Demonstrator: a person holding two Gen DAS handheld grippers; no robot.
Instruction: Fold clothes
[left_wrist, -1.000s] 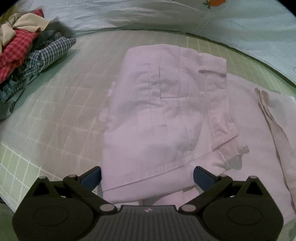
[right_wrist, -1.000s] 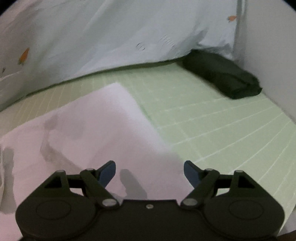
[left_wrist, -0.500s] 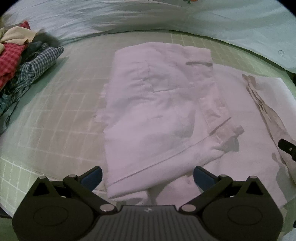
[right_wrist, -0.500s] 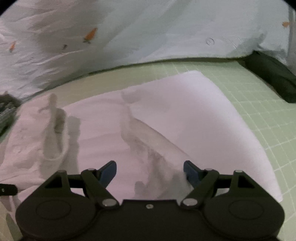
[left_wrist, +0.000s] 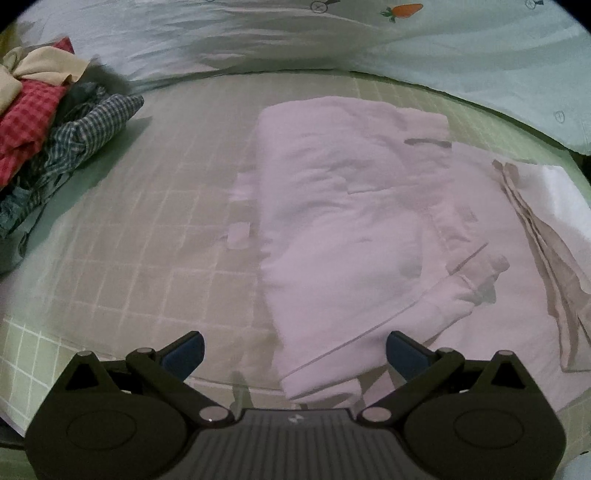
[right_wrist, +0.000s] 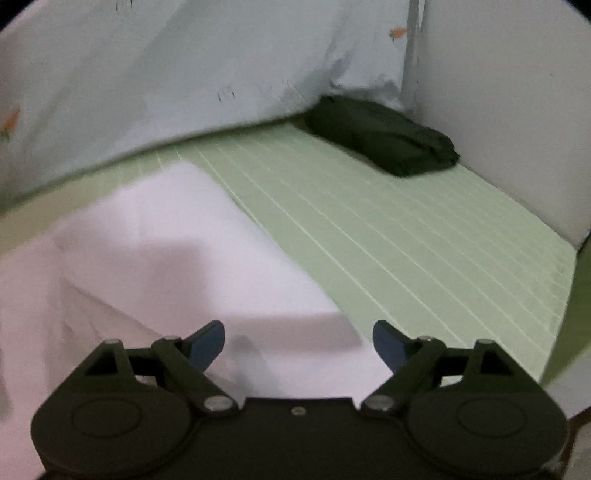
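Two grippers hang over a green gridded sheet (right_wrist: 388, 236), neither pinching anything. On the left gripper (left_wrist: 295, 350) the blue-tipped fingers (left_wrist: 184, 352) stand wide apart, and the near hem of the folded pale pink garment (left_wrist: 351, 229) lies between and just ahead of them, with no pad pressing on it; the rest of the garment spreads away beyond the fingertips, one cuffed sleeve (left_wrist: 469, 291) lying ahead of the right finger. Farther out past the right finger a beige strip of cloth (left_wrist: 546, 251) lies on the flat part of the pink fabric. Well off beyond the left finger sits a pile of checked clothes (left_wrist: 55, 140). On the right gripper (right_wrist: 299, 341) the jaws are opening, wide already, above a flat pink layer whose corner lies between the tips, untouched. Far ahead of its right finger a dark folded bundle (right_wrist: 384, 136) rests against pale bedding (right_wrist: 184, 81)
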